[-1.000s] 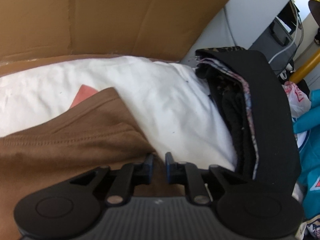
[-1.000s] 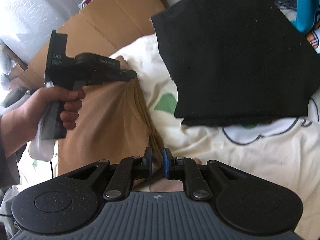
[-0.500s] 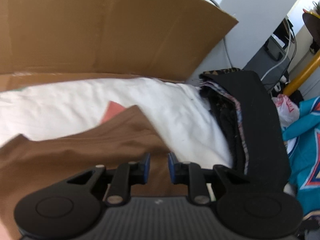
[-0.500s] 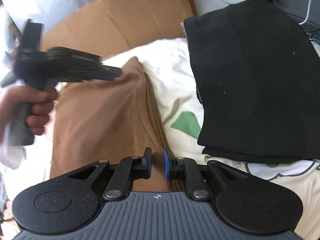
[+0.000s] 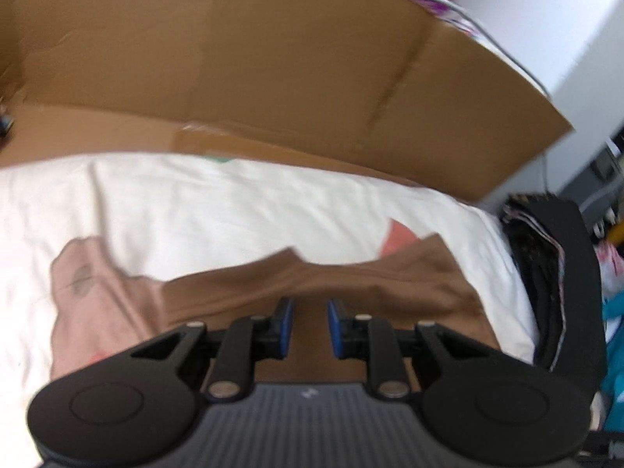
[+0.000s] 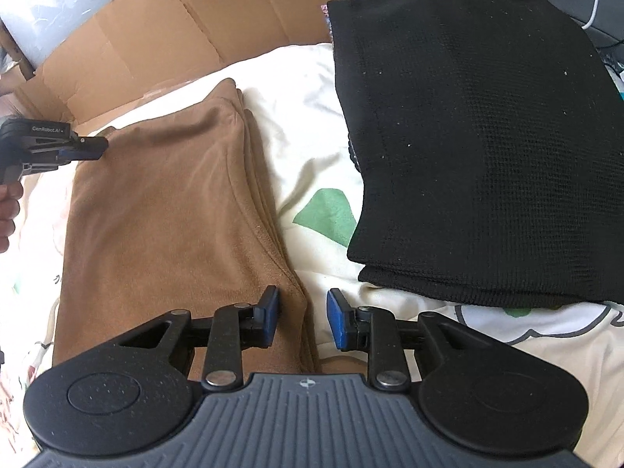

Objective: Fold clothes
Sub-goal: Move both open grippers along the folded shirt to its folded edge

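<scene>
A brown garment (image 6: pixel 163 214) lies folded flat on the white printed sheet (image 6: pixel 304 148). My right gripper (image 6: pixel 302 316) is at its near right corner. The jaws are opening: the folded brown edge lies between the blue pads, which stand clear of it. My left gripper (image 6: pixel 99 147), held by a hand (image 6: pixel 7 210), sits at the garment's far left corner. In the left wrist view, which is blurred, the left gripper (image 5: pixel 310 323) is narrowly closed with the brown garment (image 5: pixel 351 284) in the gap.
A folded black garment (image 6: pixel 479 136) tops a stack (image 5: pixel 561 273) right of the brown one. Flattened cardboard (image 6: pixel 175 19) rises behind the sheet. Teal cloth (image 5: pixel 614 335) lies beyond the stack.
The left gripper has swept away to the left with the brown corner, and the garment now lies spread flat. The right gripper's jaws have parted from the near corner.
</scene>
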Motion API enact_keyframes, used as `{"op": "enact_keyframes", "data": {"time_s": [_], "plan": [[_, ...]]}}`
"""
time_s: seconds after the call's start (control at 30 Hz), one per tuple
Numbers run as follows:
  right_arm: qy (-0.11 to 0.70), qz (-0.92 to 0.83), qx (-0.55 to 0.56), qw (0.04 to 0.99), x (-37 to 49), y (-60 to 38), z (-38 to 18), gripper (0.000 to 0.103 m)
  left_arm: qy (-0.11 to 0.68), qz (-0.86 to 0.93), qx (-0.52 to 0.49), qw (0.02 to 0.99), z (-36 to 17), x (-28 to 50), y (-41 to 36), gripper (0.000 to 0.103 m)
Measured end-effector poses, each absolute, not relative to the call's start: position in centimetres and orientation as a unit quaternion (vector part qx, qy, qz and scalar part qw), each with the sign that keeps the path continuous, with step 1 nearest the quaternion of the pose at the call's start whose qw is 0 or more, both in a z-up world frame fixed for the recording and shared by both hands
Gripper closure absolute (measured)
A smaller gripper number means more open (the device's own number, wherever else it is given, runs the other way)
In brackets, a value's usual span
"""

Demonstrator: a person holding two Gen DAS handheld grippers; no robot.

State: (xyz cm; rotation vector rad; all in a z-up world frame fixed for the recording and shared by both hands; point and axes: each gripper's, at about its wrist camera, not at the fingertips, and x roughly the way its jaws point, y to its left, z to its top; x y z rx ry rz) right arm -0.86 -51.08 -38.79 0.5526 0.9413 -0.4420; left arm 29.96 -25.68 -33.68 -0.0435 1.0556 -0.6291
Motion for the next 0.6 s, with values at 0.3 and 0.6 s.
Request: {"op": "enact_keyframes", "data": {"time_s": [0.3, 0.6], "plan": [[0.448, -0.213, 0.256, 0.83, -0.6, -51.0, -38.8, 0.071, 0.516, -0.269, -0.053, 0.812, -36.2, 32.9, -25.7, 0.085], [0.434, -0.213, 0.276, 0.831, -1.6, -51.2, -37.8, 0.071, 0.493, -0.247, -0.051, 0.833, -32.7, 33.2, -22.0, 0.077]]}}
